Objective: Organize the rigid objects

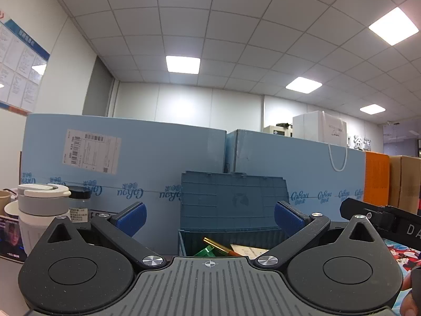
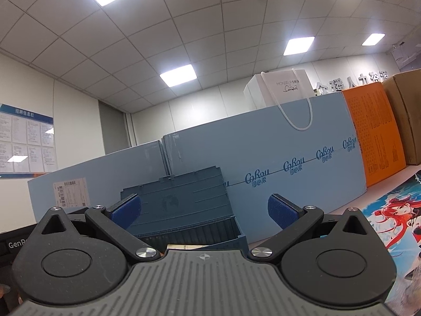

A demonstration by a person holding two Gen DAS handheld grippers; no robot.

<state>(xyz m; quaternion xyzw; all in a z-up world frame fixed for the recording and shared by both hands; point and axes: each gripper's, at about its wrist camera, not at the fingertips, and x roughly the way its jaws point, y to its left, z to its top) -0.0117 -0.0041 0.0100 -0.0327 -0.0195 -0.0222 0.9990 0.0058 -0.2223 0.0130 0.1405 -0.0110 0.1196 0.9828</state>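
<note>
Facing the open blue-grey storage box (image 1: 231, 205), the left tongs (image 1: 209, 217) stand released, blue pads spread wide with nothing between them. The box's lid leans upright against the long pale-blue cartons (image 1: 126, 163) behind it. Inside the box, seen from the left wrist, lie a brush with a gold ferrule (image 1: 219, 245), a green translucent piece (image 1: 208, 251) and some white paper (image 1: 250, 250). Left of the box stand a white-and-grey lidded cup (image 1: 42, 210) and a clear jar with a black cap (image 1: 79, 202). Right of the box, the black body of the other gripper shows at the frame edge.

The right tongs (image 2: 204, 210) are likewise released and empty, aimed at the same box (image 2: 184, 210) from its right side. Right of the box, a printed anime mat (image 2: 394, 216) covers the bench, with an orange carton (image 2: 376, 137) and a brown carton (image 2: 405, 110) beyond. A white paper bag (image 2: 284, 89) sits atop the blue cartons behind the box.
</note>
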